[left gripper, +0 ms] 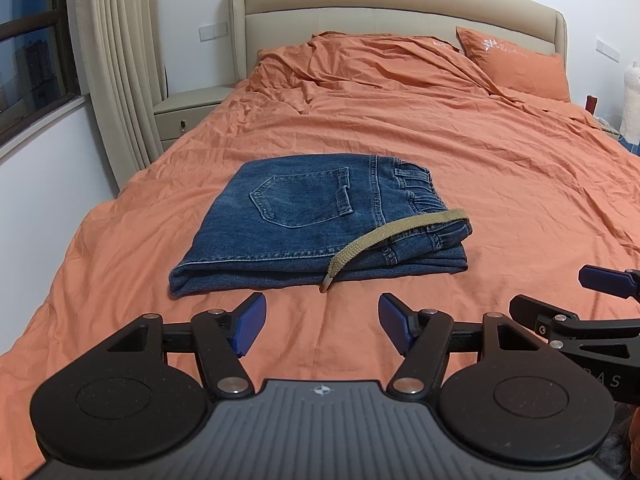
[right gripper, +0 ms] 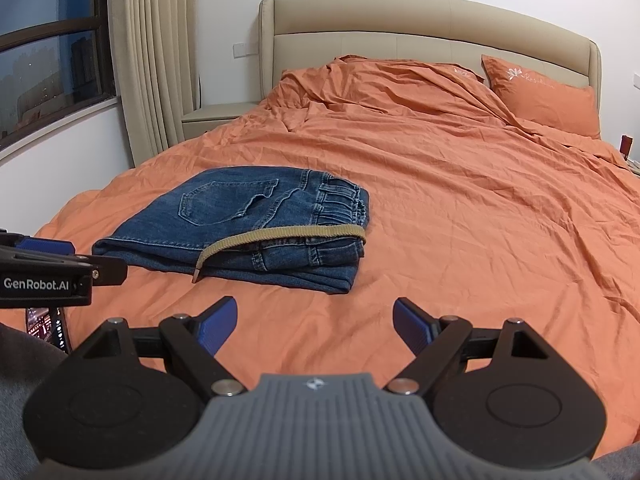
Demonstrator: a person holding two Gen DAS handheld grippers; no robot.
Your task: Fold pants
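Blue jeans [left gripper: 304,220] lie folded into a compact stack on the orange bedspread [left gripper: 440,152], back pocket up, waistband to the right. A tan belt [left gripper: 384,240] trails from the waistband over the front edge. In the right wrist view the jeans [right gripper: 240,224] lie ahead to the left, with the belt [right gripper: 280,238] across them. My left gripper [left gripper: 322,324] is open and empty, just short of the jeans' near edge. My right gripper [right gripper: 314,326] is open and empty, further back; it also shows at the right edge of the left wrist view [left gripper: 600,296].
An orange pillow [left gripper: 516,64] and rumpled cover lie by the beige headboard [left gripper: 400,4]. A nightstand [left gripper: 188,112], curtain [left gripper: 116,60] and window [left gripper: 32,40] stand to the left. A phone [right gripper: 50,328] lies at the bed's near left edge.
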